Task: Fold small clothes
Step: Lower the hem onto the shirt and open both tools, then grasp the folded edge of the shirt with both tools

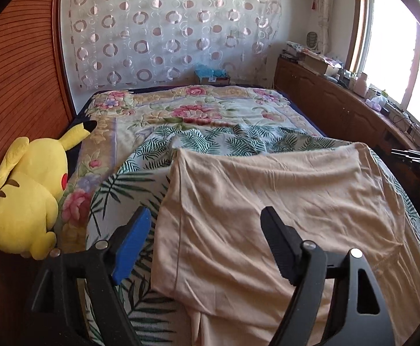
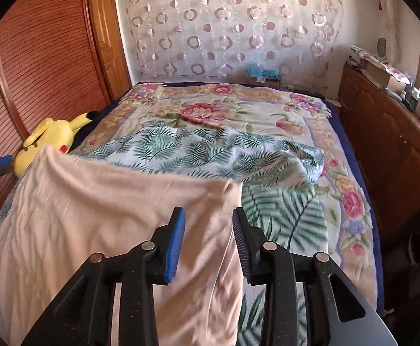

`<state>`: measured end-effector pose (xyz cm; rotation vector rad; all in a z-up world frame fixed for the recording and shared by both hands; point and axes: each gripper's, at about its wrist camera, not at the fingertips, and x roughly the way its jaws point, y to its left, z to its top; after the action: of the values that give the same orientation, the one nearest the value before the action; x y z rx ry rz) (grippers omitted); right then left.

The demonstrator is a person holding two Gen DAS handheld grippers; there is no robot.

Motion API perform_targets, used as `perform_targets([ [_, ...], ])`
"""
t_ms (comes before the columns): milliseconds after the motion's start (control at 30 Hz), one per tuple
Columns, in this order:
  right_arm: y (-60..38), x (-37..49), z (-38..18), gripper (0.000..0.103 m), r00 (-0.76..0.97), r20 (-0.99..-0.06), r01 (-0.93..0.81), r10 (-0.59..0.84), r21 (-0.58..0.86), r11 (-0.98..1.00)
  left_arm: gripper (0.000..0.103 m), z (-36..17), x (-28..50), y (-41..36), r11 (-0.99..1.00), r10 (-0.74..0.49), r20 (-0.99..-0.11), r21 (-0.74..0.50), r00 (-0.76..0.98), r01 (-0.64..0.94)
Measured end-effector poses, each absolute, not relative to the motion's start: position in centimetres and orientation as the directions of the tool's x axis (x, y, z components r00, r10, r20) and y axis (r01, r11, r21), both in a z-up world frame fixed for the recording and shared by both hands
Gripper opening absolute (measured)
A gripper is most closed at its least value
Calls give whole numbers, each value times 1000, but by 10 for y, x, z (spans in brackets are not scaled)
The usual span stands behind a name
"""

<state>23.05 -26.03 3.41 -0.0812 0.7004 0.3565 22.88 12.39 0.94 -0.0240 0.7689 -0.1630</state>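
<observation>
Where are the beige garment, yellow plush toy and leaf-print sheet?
beige garment (image 1: 282, 190): left wrist view, its middle.
yellow plush toy (image 1: 28, 196): left wrist view, its body.
leaf-print sheet (image 2: 198, 150): right wrist view, its bare middle.

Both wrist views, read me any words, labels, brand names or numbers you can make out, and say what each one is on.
No text can be read in either view.
Cardboard box at the head of the bed: a small white label, too small to read.
Boxes on the wooden cabinet: any print is too blurred to read.
</observation>
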Motion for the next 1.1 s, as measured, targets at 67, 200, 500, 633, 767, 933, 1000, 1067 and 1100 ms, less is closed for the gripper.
perform_targets([
  [67,-263,214,27,41,692,-662,-353,287,37,935,79,-3,218,125,986,-163,-715,-96,680,136],
  [200,-272,180,15,44,659,-697,-349,283,51,936,79,-27,206,127,986,-162,-754,-105,637,127],
  [500,-276,149,-4,44,600,-724,-366,342,132,921,79,-44,200,127,987,-161,-784,-111,600,120],
  [633,-274,164,-13,44,597,-735,-337,321,133,932,79,-47,199,126,988,-148,-781,-93,606,122],
  [767,-276,177,-13,44,625,-719,-314,304,125,941,79,-50,197,120,990,-110,-782,-34,614,135],
  [933,-270,177,-22,51,659,-687,-313,308,122,942,80,-50,197,121,990,-114,-780,-40,615,133],
  [1000,-268,175,-24,54,666,-678,-323,312,115,939,79,-48,197,124,988,-140,-773,-70,619,137],
  [1067,-271,174,-25,54,663,-674,-324,325,133,937,66,-46,198,127,982,-184,-762,-120,620,144],
  [1100,-273,174,-25,54,661,-672,-325,333,143,935,62,-45,199,129,980,-196,-759,-137,620,142],
])
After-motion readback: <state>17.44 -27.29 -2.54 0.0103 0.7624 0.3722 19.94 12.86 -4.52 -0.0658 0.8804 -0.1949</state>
